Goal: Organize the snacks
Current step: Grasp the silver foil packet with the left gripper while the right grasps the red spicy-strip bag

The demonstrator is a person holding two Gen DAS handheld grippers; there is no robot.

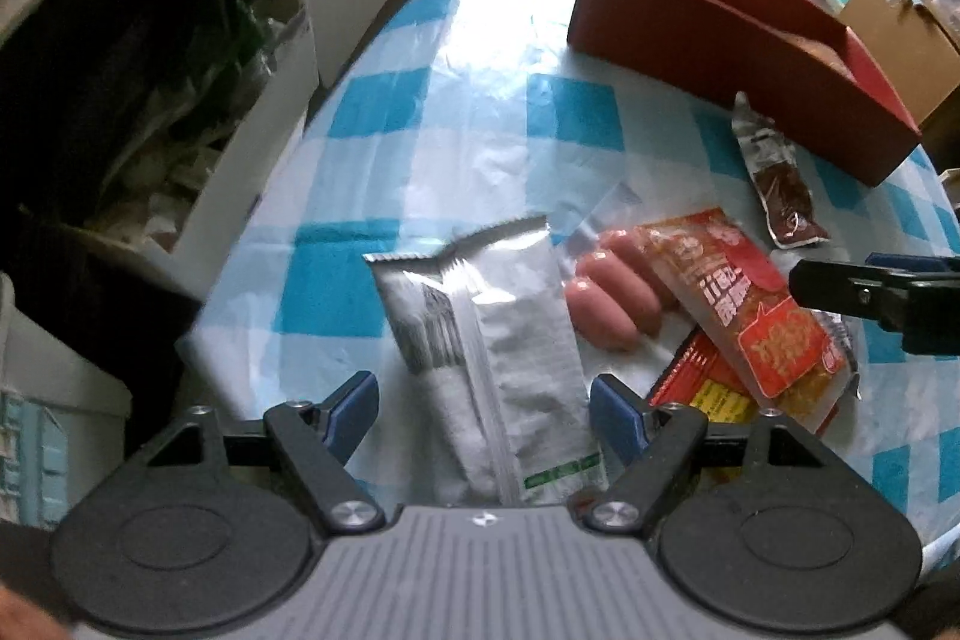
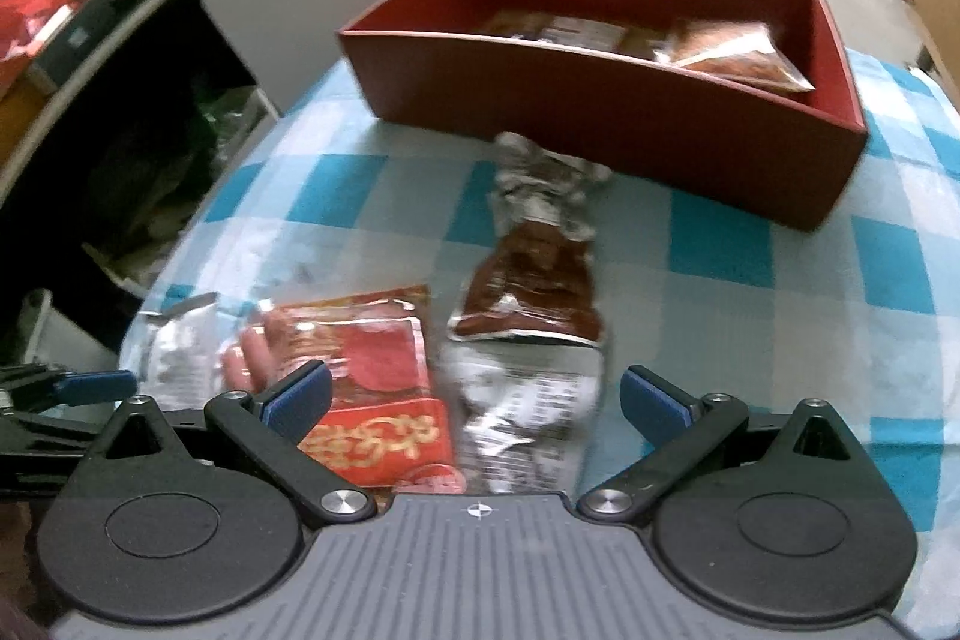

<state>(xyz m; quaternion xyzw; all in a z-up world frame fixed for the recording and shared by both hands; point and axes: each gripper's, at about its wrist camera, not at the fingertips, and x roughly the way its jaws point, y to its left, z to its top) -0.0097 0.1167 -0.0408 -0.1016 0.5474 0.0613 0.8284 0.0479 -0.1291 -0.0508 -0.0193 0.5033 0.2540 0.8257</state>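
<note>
We've got the right gripper (image 2: pixel 474 400) spread wide over a brown-and-silver snack packet (image 2: pixel 528 316) that runs lengthwise toward the red box (image 2: pixel 600 100), top end nearly at its front wall. Left of that packet sits a red sausage pack (image 2: pixel 360 376). Inside the box there's a few packets (image 2: pixel 732 52) already.

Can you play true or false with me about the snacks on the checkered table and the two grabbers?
1. The red box already has snack packs inside. True.
2. The left gripper is squeezing the silver packet. False: its jaws are open on either side of it.
3. The sausage pack lies beside the silver packet. True.
4. The right gripper is shut on the brown packet. False: it is open.
</note>
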